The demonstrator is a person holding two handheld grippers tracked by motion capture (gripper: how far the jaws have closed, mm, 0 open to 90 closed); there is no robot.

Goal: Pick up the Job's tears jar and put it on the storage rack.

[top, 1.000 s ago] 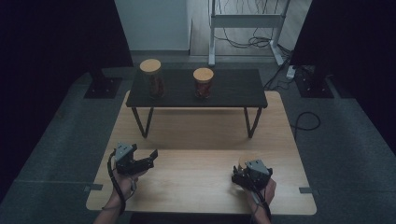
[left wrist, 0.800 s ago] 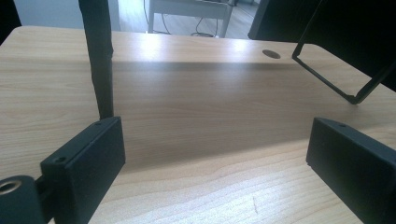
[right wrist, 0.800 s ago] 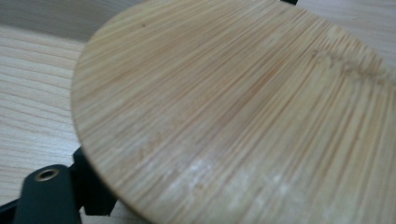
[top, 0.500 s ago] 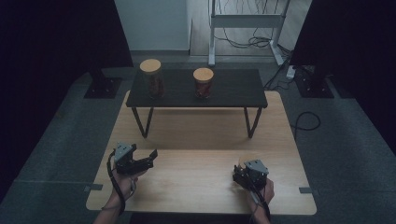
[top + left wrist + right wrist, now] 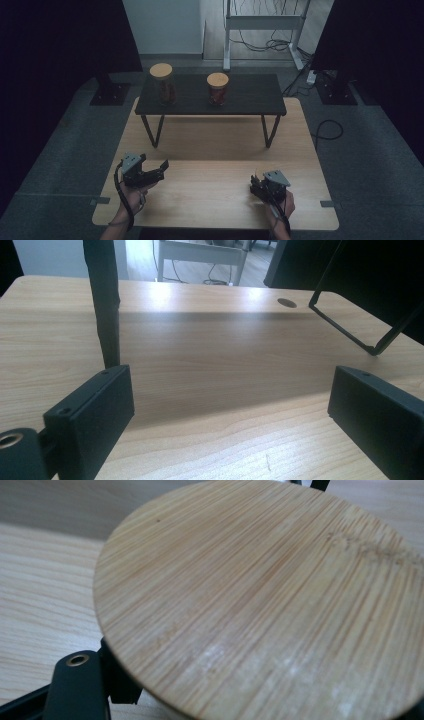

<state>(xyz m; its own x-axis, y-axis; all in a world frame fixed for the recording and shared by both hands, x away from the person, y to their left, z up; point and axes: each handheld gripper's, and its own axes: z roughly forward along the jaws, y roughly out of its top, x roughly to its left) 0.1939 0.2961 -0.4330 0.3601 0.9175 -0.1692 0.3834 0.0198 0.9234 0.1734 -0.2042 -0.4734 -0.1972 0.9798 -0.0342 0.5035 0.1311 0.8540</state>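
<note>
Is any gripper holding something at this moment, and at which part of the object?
The right gripper holds a round bamboo lid by its edge. The left gripper is open and holds nothing.

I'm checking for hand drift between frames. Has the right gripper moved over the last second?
Yes, slightly. In the high view the right gripper has slid left along the wooden table, further from its right edge.
</note>
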